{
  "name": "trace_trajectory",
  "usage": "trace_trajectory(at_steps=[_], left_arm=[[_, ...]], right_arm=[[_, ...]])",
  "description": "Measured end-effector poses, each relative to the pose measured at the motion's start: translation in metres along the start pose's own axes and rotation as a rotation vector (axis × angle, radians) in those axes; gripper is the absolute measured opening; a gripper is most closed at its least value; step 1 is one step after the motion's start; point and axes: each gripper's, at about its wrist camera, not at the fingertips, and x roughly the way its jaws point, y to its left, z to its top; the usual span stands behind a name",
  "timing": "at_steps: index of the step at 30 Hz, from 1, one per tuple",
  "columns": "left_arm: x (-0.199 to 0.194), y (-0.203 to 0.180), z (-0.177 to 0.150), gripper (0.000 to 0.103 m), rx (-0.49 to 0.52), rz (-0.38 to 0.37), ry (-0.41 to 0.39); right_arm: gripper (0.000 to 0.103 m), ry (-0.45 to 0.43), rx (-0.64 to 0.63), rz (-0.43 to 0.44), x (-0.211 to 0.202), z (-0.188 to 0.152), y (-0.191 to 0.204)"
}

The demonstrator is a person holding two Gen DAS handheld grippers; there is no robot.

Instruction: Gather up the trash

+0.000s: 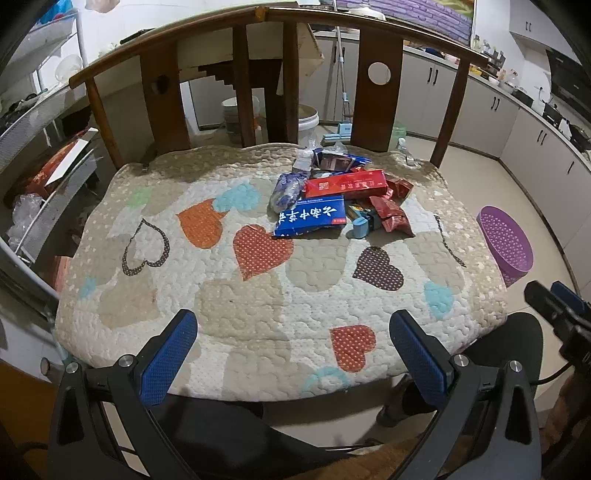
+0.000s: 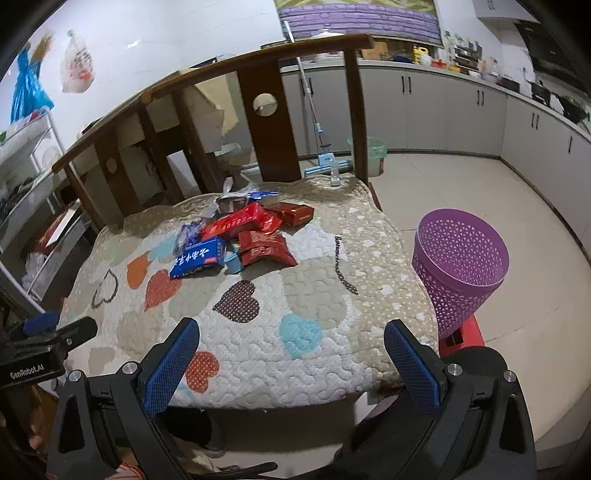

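Note:
A pile of trash lies at the far side of a quilted seat cushion: a blue box, a long red box, red wrappers, a crumpled blue-white bag and a small light-blue item. A purple perforated basket stands on the floor right of the seat. My left gripper hangs open over the cushion's near edge. My right gripper is open too, holding nothing, also at the near edge.
The wooden bench back rises just behind the pile. A metal rack stands at the left, kitchen cabinets run along the right wall, and a mop leans behind the bench. A red stool sits under the basket.

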Motion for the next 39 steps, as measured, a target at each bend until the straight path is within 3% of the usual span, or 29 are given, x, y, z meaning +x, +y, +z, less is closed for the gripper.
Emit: trace_trajectory(at_steps=[7,25,32,39], left_arm=[[0.004,0.004,0.005,0.103,0.031,0.055,-0.034],[0.058,0.029,0.029,0.103,0.014,0.095,0.012],[0.082,0.029,0.042,0.103,0.056,0.078,-0.012],[0.119,0.033,0.067,0.103,0.071,0.031,0.011]], right_arm=[[0.102,-0.009,0.011,0.006,0.007,0.002,-0.005],[0.102,0.017,-0.02,0.023,0.053,0.024,-0.005],[0.102,0.004,-0.049,0.021,0.068,0.039,-0.006],[0.102,0.053,-0.046,0.073,0.107,0.05,-0.006]])
